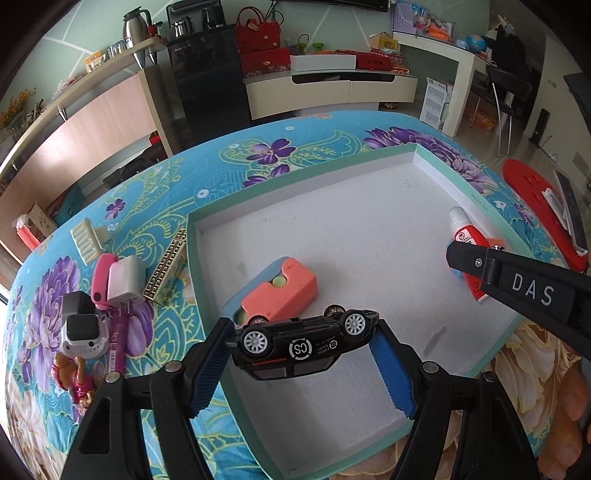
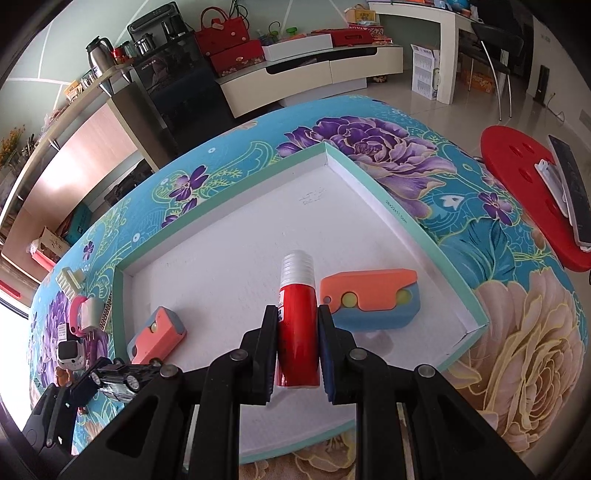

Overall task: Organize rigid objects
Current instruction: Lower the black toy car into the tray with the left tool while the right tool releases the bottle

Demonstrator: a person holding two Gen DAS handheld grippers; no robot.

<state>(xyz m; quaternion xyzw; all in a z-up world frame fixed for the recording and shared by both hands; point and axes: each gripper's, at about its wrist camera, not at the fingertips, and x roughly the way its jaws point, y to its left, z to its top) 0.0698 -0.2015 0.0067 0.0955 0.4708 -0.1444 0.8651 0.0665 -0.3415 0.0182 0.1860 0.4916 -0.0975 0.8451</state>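
Nearby, two orange cases (image 2: 369, 295) lie in the tray (image 2: 406, 218).

A home living room: low TV cabinet (image 1: 332, 88), kettles (image 1: 135, 26), handbag (image 1: 256, 31).

The black toy car (image 1: 301, 345) looks like glossy painted metal or plastic, with silvery wheels. The red bottle (image 2: 298, 341) is shiny smooth plastic. The tray (image 1: 388, 236) has a matt white paper-like floor. The floral cloth (image 2: 388, 147) is soft printed fabric. Gripper pads (image 1: 393, 373) are ribbed blue rubber
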